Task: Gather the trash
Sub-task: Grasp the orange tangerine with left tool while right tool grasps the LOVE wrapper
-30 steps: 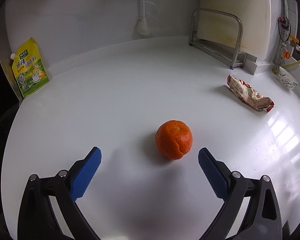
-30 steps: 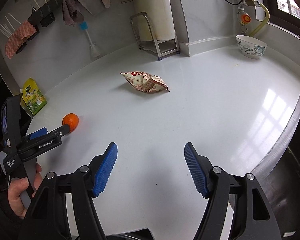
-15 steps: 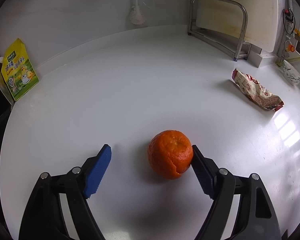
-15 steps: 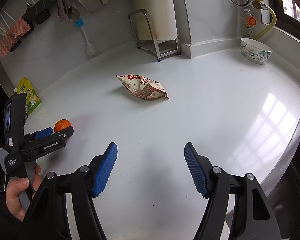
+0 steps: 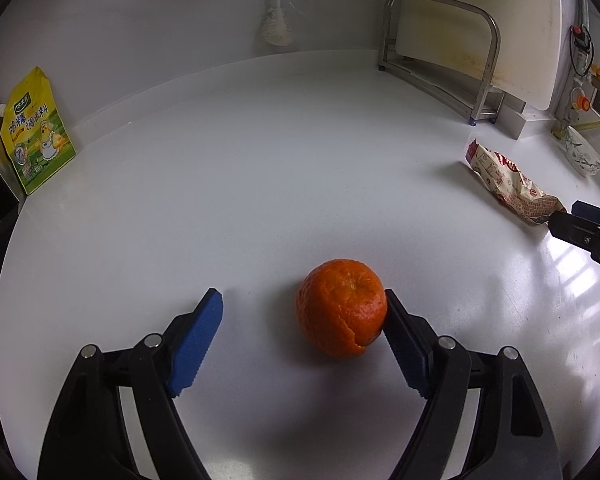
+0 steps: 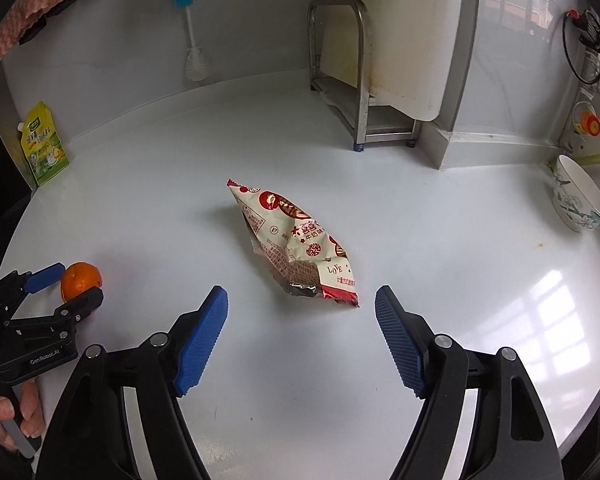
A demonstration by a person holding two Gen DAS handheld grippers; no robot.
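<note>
An orange (image 5: 342, 314) with split peel sits on the white counter (image 5: 260, 184) between the blue pads of my left gripper (image 5: 300, 300). The right-hand pad (image 5: 400, 340) touches the orange and the left-hand pad stands well apart, so the gripper is open. The right wrist view shows the same gripper (image 6: 66, 286) around the orange (image 6: 81, 280). A crumpled red-and-cream snack wrapper (image 6: 296, 236) lies ahead of my right gripper (image 6: 300, 294), its near end reaching in between the fingertips. The jaws are opening and neither pad touches it. One right finger (image 5: 580, 226) shows beside the wrapper (image 5: 512, 184).
A yellow pouch (image 6: 44, 148) leans at the back left. A metal rack (image 6: 352, 80) with a cutting board stands at the back wall, and a brush (image 6: 194, 52) hangs beside it. A patterned bowl (image 6: 580, 196) sits far right. The counter's front edge (image 6: 596, 396) curves at the lower right.
My left gripper moved forward around the orange and narrowed until one pad met it. My right gripper travelled towards the wrapper, which now lies just at its fingertips.
</note>
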